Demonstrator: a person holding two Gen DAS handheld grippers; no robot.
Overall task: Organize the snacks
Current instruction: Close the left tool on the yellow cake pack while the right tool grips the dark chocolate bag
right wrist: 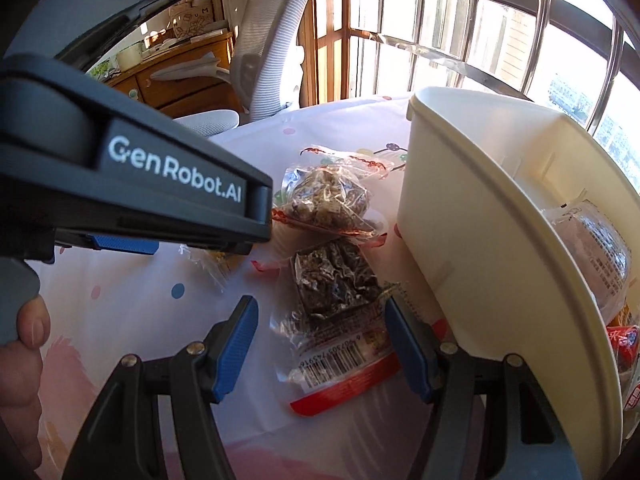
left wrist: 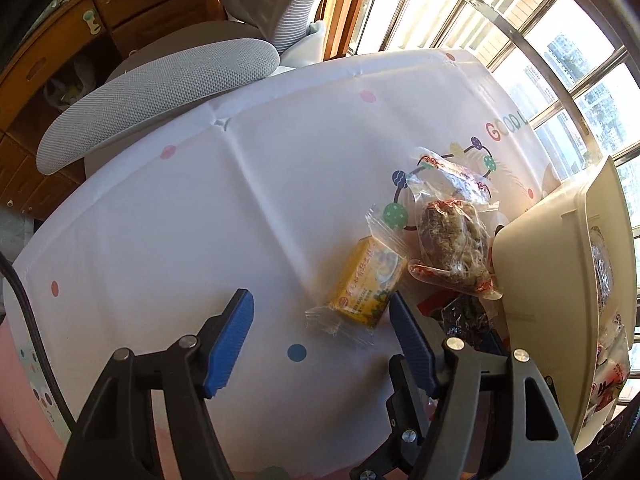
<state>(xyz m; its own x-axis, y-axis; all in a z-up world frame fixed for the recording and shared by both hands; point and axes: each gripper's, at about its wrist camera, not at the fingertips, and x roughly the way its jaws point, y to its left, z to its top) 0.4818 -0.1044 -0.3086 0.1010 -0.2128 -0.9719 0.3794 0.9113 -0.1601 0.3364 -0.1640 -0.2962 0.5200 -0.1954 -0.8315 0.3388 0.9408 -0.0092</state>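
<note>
- My left tongs (left wrist: 320,344), half open and empty, hover just short of the yellow wrapped cake (left wrist: 366,282); I centre before squeezing.
- My right tongs (right wrist: 320,344), equally wide, straddle the clear dark-snack packet (right wrist: 336,308) beside the cream plastic bin (right wrist: 460,208), unpinched.

Three wrapped snacks are laid on the table (left wrist: 160,240) just left of the bin (right wrist: 460,200): the boxed cake (left wrist: 366,284) farthest left, the nut bar (right wrist: 326,196) behind, the dark snack pack (right wrist: 336,284) in front. More packets (right wrist: 600,256) are held in the bin. A chair (left wrist: 160,88) is set behind the table.
</note>
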